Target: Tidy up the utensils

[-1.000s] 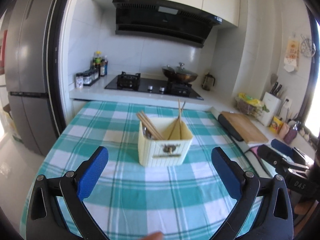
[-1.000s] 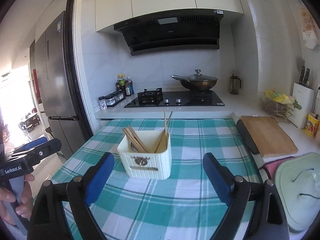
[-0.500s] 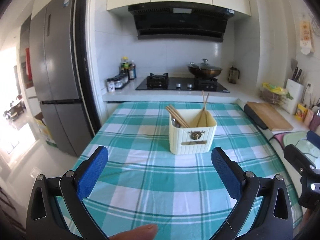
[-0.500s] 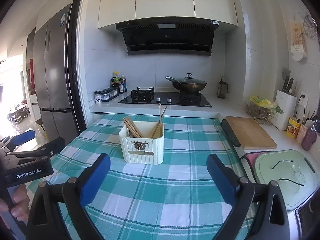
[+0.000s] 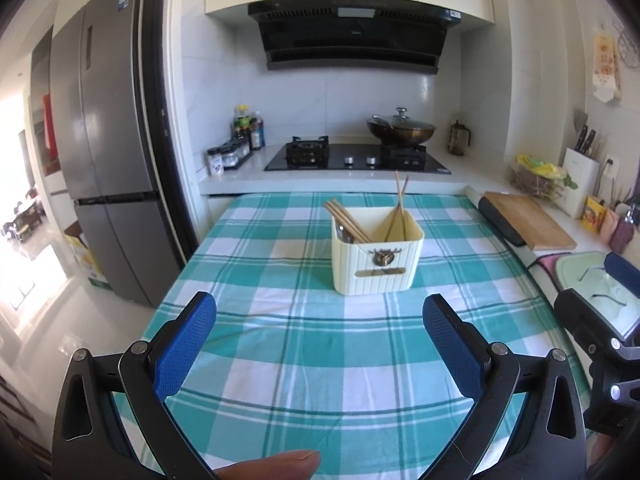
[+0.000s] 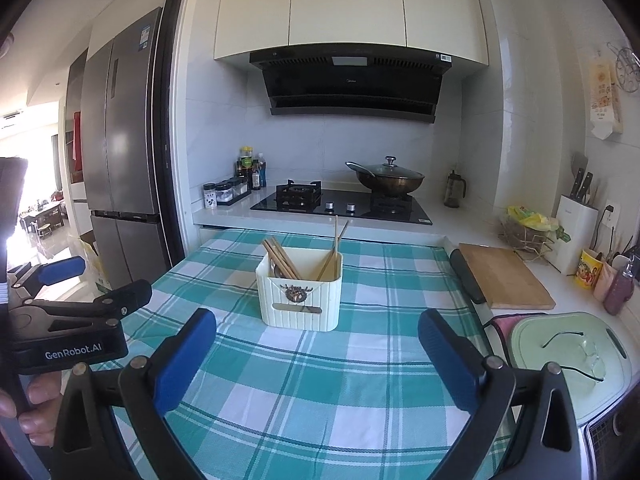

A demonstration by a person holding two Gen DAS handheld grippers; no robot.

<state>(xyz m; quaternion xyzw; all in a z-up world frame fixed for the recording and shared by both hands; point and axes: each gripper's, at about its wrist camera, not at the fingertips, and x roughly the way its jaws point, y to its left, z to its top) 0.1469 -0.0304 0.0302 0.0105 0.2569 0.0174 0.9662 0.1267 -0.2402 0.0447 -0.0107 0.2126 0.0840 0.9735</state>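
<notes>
A cream ribbed utensil holder (image 5: 376,260) stands on the green checked tablecloth (image 5: 320,352); it also shows in the right wrist view (image 6: 299,300). Wooden chopsticks (image 5: 347,221) lean in its left part and a pair (image 5: 399,208) in its right part; they also show in the right wrist view (image 6: 282,258). A metal utensil is partly hidden inside. My left gripper (image 5: 320,344) is open and empty, well short of the holder. My right gripper (image 6: 316,356) is open and empty, also short of it.
A wooden cutting board (image 6: 504,280) and a pale green lid (image 6: 568,356) lie to the right. A gas hob with a wok (image 6: 386,180) stands behind the table. A knife block (image 6: 576,216) and cups stand at far right. A fridge (image 5: 108,160) stands on the left.
Both grippers have drawn back and risen from the holder, which looks smaller and farther. Both stay open and empty.
</notes>
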